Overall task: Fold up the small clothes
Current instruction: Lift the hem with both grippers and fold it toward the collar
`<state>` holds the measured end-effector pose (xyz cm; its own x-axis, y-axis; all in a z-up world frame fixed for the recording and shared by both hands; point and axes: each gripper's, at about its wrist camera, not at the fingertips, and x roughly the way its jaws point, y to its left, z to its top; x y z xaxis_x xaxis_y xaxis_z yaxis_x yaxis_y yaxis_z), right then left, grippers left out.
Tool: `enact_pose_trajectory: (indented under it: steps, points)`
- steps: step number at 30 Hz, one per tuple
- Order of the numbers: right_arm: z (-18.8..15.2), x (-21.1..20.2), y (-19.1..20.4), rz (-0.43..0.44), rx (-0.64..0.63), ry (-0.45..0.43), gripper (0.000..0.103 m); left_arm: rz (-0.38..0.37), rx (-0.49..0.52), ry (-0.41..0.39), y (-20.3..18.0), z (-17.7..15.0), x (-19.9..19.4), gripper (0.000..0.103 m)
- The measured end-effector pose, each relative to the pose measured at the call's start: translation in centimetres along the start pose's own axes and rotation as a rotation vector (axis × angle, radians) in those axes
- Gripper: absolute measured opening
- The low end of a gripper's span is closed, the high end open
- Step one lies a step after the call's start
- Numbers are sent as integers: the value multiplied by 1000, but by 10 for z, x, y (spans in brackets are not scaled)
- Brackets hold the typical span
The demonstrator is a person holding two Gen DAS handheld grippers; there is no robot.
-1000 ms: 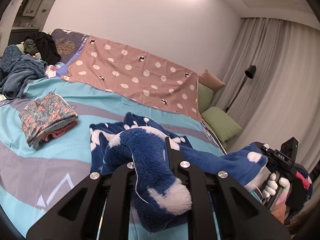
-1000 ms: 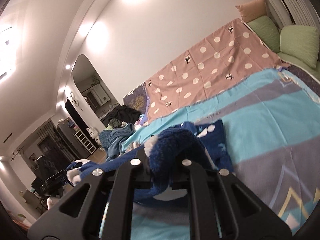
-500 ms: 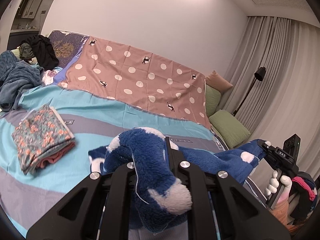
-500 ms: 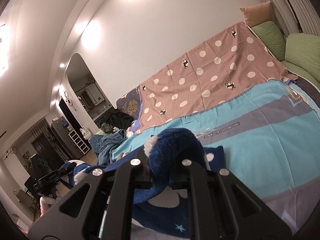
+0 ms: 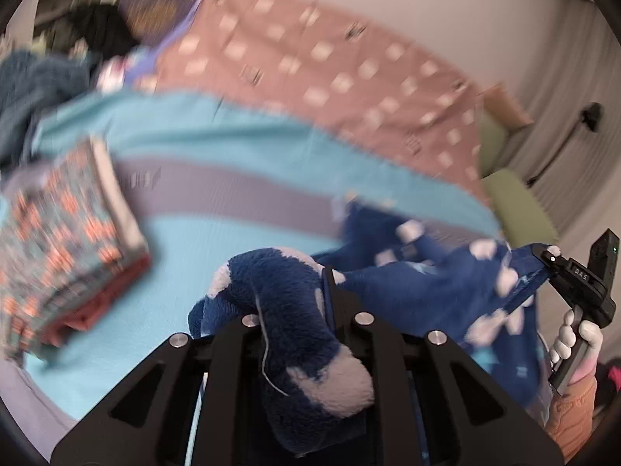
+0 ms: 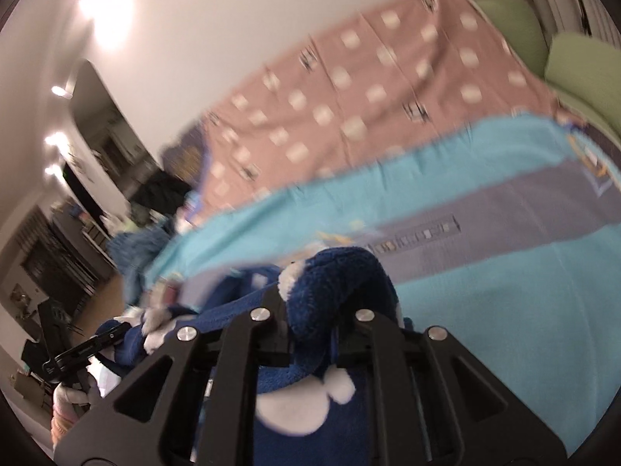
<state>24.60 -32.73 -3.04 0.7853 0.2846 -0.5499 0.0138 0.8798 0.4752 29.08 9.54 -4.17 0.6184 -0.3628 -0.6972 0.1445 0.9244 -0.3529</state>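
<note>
A fuzzy dark blue garment with white spots (image 5: 407,291) is stretched in the air between my two grippers, above the turquoise and grey bed cover (image 5: 217,229). My left gripper (image 5: 306,306) is shut on one bunched corner of it. My right gripper (image 6: 310,306) is shut on the opposite corner, and it also shows at the right of the left wrist view (image 5: 551,260). The garment (image 6: 337,279) hangs below the right gripper's jaws. Both views are blurred by motion.
A folded stack of floral clothes (image 5: 66,256) lies on the bed at the left. A pink spotted sheet (image 5: 330,77) covers the far side. Green pillows (image 5: 516,202) sit at the right. A pile of dark clothes (image 5: 42,77) lies far left.
Both grippers have swung forward and down over the bed with the blue garment held between them. The floral stack now looks closer at the left.
</note>
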Motion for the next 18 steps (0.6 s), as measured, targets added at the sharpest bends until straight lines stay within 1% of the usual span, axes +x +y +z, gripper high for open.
enact_pose_trajectory:
  steps: [1, 3, 5, 6, 7, 8, 13, 16, 18]
  points:
    - [-5, 19, -10, -22, 21, 48, 17, 4, -26, 29, 8, -2, 14, 17]
    - [-13, 38, -25, -31, 78, 112, 19, -14, -43, 58, 14, 0, 23, 17]
    - [-15, 34, -29, -15, 91, 110, 19, -29, -27, 57, 12, 6, 15, 17]
    - [-15, 30, -28, -11, 87, 104, 26, -33, -14, 52, 10, 8, 10, 18]
    - [-15, 22, -26, -7, 78, 92, 38, -41, -1, 43, 8, 10, 2, 20]
    - [-16, 13, -23, -5, 64, 81, 41, -50, 6, 32, 6, 11, -7, 20]
    - [-24, -29, 0, 41, -45, 61, 45, -82, 24, -20, -4, 6, -37, 24]
    - [-39, -46, 23, 59, -150, 82, 45, -80, 47, -36, -9, -5, -48, 30]
    - [-54, -48, 41, 65, -242, 123, 46, -77, 63, -39, -11, -9, -50, 35]
